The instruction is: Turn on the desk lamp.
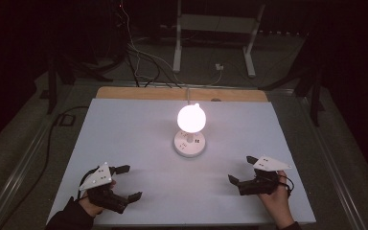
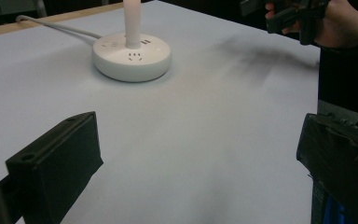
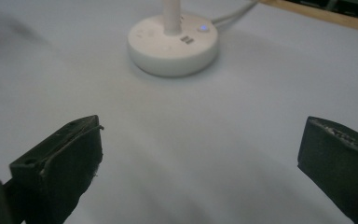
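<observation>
The lamp [image 1: 190, 130] stands lit at the middle of the bench [image 1: 124, 124], its globe [image 1: 191, 118] glowing bright above a round white base [image 1: 189, 143] that carries socket slots, as the left gripper view shows on its top face [image 2: 131, 56]; a small blue indicator light [image 3: 203, 28] shines on the base in the right gripper view, and a white cable [image 2: 56, 27] trails from the base toward the far wooden edge of the bench; judging by the glow, the switching-on looks already done, and what remains seems to be nothing more than keeping clear, or turning it off again if that is wanted; the left gripper [image 1: 126, 182] rests at the near left of the bench with its fingers [image 2: 56, 158] spread wide and holding nothing; the right gripper [image 1: 243, 168] rests at the near right, its fingers [image 3: 60, 161] likewise released and bare; both sit well apart from the lamp, one on each side, each pointed roughly toward it; no box, bowl or tray is on the bench, so there is nothing held within anything, and nothing is plugged into the slots that face the cameras.
</observation>
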Demonstrator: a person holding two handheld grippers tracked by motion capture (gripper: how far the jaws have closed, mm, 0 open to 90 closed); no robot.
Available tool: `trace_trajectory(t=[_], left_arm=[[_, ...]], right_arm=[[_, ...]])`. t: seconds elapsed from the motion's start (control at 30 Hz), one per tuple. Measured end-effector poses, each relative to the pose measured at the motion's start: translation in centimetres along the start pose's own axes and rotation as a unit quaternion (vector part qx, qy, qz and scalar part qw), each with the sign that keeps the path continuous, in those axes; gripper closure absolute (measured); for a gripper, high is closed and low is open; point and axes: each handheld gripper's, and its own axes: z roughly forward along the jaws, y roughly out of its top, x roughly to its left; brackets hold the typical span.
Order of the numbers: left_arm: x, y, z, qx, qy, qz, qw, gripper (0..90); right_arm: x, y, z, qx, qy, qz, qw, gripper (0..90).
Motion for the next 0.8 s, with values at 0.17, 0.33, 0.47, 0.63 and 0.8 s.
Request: trace_trajectory(t=[0.17, 0.33, 0.47, 0.63, 0.8], left_arm=[[0.0, 0.0, 0.0, 0.002, 0.001, 0.000, 1.0000, 0.3], [0.0, 0.0, 0.0, 0.004, 0.002, 0.000, 1.0000, 0.3], [0.0, -0.1, 0.1, 0.004, 0.002, -0.001, 1.0000, 0.3], [0.0, 0.0, 0.1, 0.004, 0.001, -0.001, 1.0000, 0.3], [0.0, 0.0, 0.2, 0.005, 0.002, -0.001, 1.0000, 0.3]], right_arm=[[-0.7, -1.4, -0.9, 0.011, -0.018, 0.008, 0.9997, 0.0], [-1.2, -2.6, -1.6, 0.028, -0.028, 0.013, 0.9991, 0.0], [-1.6, -3.6, -2.5, 0.036, -0.039, 0.025, 0.9983, 0.0], [-1.9, -4.2, -3.0, 0.038, -0.044, 0.037, 0.9976, 0.0], [-1.8, -4.1, -2.6, 0.041, -0.037, 0.031, 0.9980, 0.0]])
